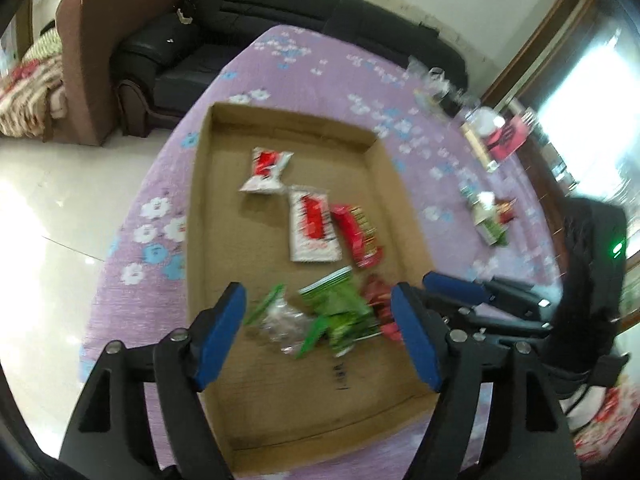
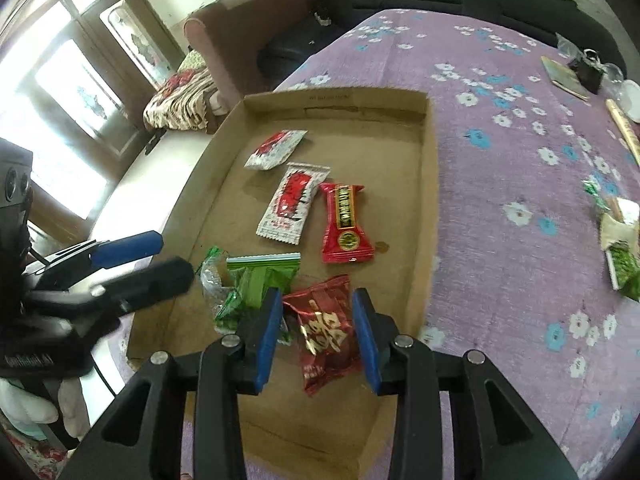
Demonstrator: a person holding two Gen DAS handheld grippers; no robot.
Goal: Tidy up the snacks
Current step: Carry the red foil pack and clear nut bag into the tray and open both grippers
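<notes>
Shallow brown cardboard tray point(image 2: 426, 184) is holding most snack packets already; green packets point(image 2: 620, 264) are lying well apart on the purple floral tablecloth point(image 2: 500, 160), left to collect. Left gripper point(image 1: 320, 320) is gaping, empty. Right gripper point(image 2: 318, 332) is spread around the crinkled dark-red snack bag point(image 2: 326, 332), seemingly not clamping.

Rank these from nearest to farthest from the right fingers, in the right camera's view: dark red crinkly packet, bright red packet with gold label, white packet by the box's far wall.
1. Dark red crinkly packet, between the fingers.
2. Bright red packet, mid-box.
3. White packet, far end.
</notes>
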